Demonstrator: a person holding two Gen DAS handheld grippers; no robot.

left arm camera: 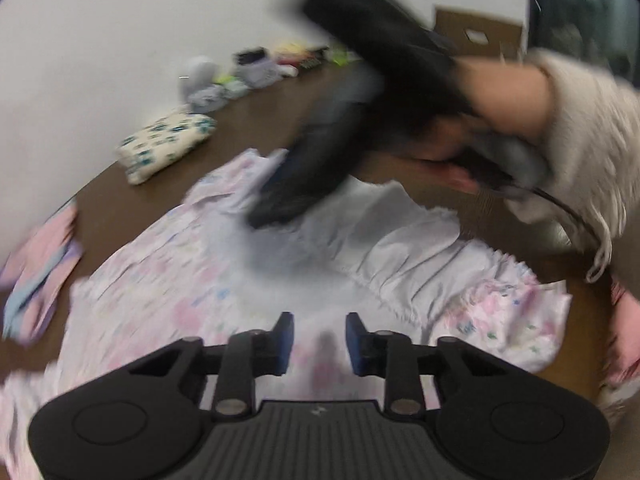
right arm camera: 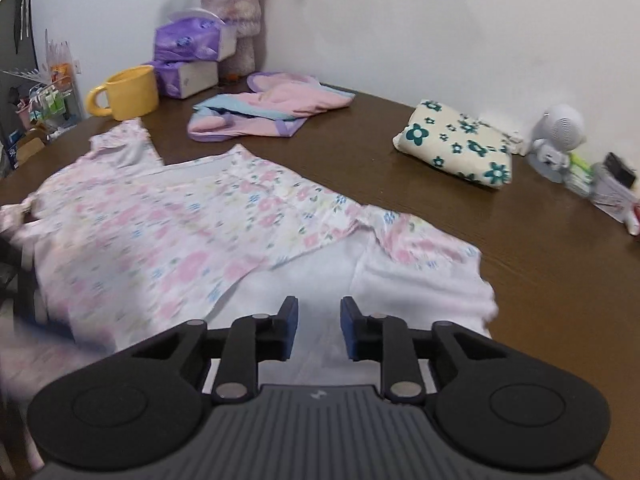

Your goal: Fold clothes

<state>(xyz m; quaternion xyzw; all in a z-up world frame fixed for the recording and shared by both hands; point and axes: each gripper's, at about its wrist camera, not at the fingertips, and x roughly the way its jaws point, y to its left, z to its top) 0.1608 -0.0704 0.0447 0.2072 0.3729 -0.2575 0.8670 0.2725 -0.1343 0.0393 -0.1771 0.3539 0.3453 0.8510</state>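
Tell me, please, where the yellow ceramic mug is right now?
In the right wrist view, the yellow ceramic mug stands at the table's far left, beside the purple tissue boxes, beyond the floral garment.

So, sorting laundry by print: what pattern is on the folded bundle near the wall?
Cream with teal flowers, on the folded bundle; clearest in the right wrist view.

The floral dress (right arm camera: 168, 224) was thin, matt cloth; the table (right arm camera: 560, 264) was smooth, faintly glossy brown wood.

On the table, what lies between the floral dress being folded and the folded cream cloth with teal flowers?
Nothing: in the right wrist view, only bare brown wooden table separates the spread pink floral dress from the folded cream cloth with teal flowers.
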